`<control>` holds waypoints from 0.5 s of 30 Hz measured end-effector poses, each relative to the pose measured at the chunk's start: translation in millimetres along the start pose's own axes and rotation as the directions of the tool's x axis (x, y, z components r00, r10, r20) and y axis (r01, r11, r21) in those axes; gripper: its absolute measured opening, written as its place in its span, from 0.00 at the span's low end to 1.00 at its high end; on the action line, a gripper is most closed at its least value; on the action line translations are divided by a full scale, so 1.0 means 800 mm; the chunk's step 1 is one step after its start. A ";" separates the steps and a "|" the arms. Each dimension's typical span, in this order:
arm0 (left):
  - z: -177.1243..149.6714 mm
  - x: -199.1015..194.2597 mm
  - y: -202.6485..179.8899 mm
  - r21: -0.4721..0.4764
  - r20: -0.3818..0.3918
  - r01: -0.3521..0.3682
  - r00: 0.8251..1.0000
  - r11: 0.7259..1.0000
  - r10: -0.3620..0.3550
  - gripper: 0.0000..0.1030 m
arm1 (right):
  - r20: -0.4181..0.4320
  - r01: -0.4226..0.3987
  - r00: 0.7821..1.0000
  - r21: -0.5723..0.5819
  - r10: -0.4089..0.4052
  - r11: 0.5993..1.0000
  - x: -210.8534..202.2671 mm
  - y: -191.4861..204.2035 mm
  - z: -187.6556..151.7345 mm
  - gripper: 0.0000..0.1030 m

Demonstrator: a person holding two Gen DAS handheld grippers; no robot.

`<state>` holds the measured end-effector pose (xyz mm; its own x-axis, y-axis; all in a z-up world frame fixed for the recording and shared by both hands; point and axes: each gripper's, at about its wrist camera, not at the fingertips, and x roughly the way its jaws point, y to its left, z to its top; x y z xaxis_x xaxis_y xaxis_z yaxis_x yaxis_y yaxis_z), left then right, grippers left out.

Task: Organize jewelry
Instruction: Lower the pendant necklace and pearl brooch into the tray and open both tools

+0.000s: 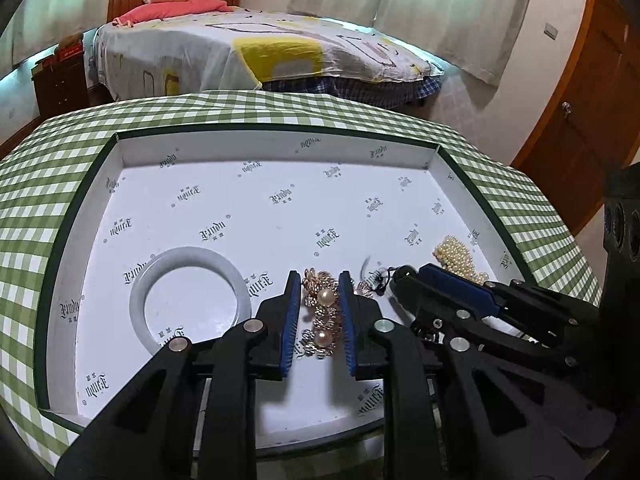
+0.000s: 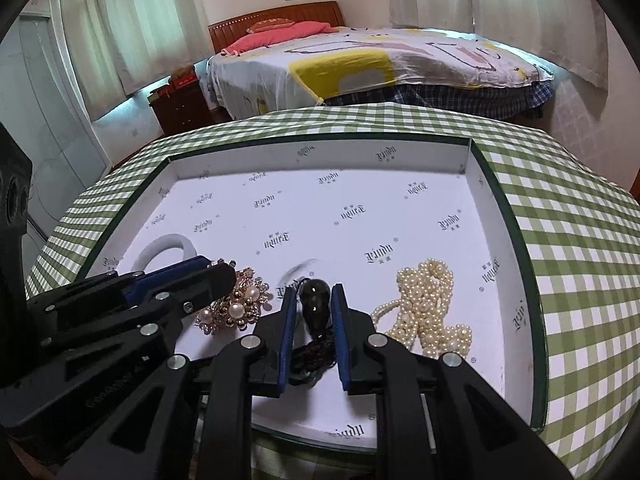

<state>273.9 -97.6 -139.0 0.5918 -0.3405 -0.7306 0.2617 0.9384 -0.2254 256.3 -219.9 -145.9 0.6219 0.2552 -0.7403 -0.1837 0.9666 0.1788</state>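
Both grippers are down inside the shallow white box lid (image 1: 280, 152) with the printed logo lining, sitting on a green-and-white checked tablecloth (image 1: 36, 208). The left gripper (image 1: 320, 320) has its blue-padded jaws parted on either side of the gold-and-pearl brooch cluster (image 1: 322, 316), which lies flat on the lining right between the fingers; there's a sliver of space on each side as far as I can see, so it's straddling the piece, not pinching it. Off to that gripper's left, just beside its left finger, is a pale jade-looking bangle (image 1: 190, 300) lying flat. The right gripper (image 2: 314, 316) is doing the same sort of thing with the dark bead pendant (image 2: 316, 300) and its dark tassel (image 2: 314, 356): bead near the fingertips, tassel trailing back between the pads towards the wrist. The pads look very close to the bead, but I honestly can't tell if they're touching it or just framing it. To the right of that gripper, near but apart from it, is a heap of cream pearl strands (image 2: 430, 308) by the lid's right wall. From the right wrist view the brooch sits just left of the right gripper, partly tucked under the left gripper's fingers. Background is a bedroom, with a bed (image 2: 380, 64) behind the table.
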 end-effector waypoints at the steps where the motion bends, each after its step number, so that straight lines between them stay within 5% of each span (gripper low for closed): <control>1: 0.000 0.000 -0.001 -0.003 -0.001 0.002 1.000 1.000 -0.002 0.23 | 0.001 0.003 1.000 -0.001 -0.003 1.000 0.000 0.000 0.001 0.20; 8: 0.004 -0.015 0.005 -0.025 0.027 0.002 1.000 1.000 -0.002 0.46 | 0.023 0.024 0.999 0.003 -0.024 1.000 -0.011 -0.005 0.003 0.26; 15: 0.012 -0.062 0.002 -0.018 0.110 -0.001 0.994 1.000 0.003 0.54 | 0.077 0.059 0.995 -0.024 -0.057 0.998 -0.044 0.006 0.003 0.33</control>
<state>252.2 -79.7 -97.2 0.6725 -0.3423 -0.6562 0.2473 0.9396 -0.2367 235.6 -224.3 -117.7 0.6883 0.2012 -0.6970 -0.1655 0.9790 0.1192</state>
